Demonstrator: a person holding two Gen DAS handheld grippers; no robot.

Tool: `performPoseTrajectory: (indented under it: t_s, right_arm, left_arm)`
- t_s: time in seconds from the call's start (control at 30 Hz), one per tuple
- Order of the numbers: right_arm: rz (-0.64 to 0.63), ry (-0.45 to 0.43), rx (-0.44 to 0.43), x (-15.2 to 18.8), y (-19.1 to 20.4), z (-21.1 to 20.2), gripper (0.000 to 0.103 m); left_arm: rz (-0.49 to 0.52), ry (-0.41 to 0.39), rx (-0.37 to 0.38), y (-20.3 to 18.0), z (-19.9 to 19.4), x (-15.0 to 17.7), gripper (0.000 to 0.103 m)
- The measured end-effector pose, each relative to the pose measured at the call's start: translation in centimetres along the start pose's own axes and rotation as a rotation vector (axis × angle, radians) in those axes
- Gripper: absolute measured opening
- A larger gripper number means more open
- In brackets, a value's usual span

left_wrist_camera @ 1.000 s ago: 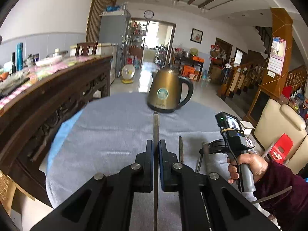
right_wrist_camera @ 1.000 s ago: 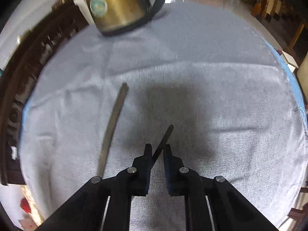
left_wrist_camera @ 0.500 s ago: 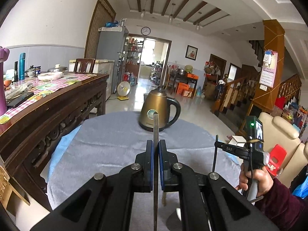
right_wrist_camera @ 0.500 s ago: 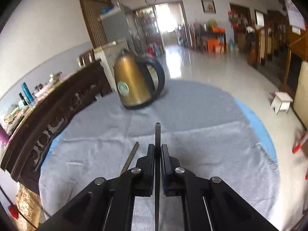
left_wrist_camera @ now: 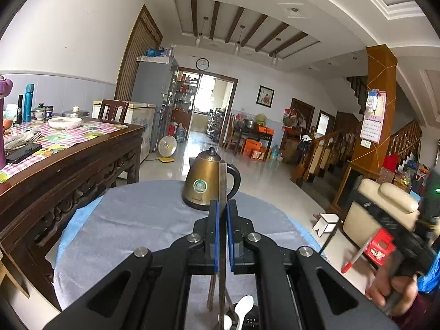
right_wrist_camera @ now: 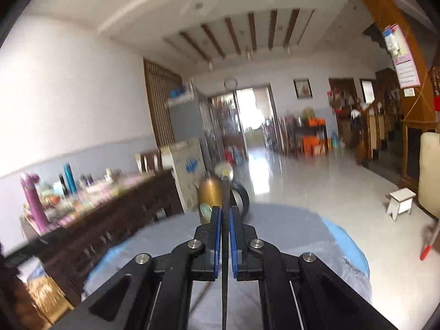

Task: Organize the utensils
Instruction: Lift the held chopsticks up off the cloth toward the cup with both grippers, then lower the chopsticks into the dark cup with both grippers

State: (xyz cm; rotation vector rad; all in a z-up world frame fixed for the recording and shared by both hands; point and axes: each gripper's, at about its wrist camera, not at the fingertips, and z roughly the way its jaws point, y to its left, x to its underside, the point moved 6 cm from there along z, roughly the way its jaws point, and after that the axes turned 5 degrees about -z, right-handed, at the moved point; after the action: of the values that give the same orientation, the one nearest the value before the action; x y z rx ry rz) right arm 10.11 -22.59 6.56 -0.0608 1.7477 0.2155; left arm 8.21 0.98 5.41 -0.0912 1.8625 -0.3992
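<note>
Both my grippers pinch flat metal utensil handles: left gripper (left_wrist_camera: 222,214), right gripper (right_wrist_camera: 225,220). Stiff, thin, slippery; grip mid-shaft.

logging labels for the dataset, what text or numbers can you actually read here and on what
None reads clearly.
Round green badge on the gold kettle: too small to read.
Wall calendar on the pillar: number grid visible, digits illegible.
Wall clock: too small to read.
Red stool print: blurred.
</note>
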Motion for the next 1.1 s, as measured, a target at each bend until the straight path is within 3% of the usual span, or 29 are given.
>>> performPoseTrajectory:
  t_s: [0.17,0.33,0.63,1.1]
  right_arm:
    - [0.046,-0.119,-0.047,-1.6,2.2,-4.1,0.007]
    - [0.042,-0.173,-0.072,-0.9,5.4,-6.0,0.007]
    - [-0.034,-0.098,-0.051,3.4,9.9,-4.4,0.007]
    - [-0.015,0.023,-0.009,7.9,8.6,-4.5,0.007]
  left_arm:
    - [-0.039,-0.031,0.033,-0.6,-0.6,-0.4,0.005]
    - [-0.043,-0.102,0.019,-1.1,-1.1,-0.6,0.005]
    - [-0.057,-0.075,-0.042,-0.7,0.9,2.1,0.005]
    - [0.001,-0.024,-0.081,-1.0,1.4,5.1,0.005]
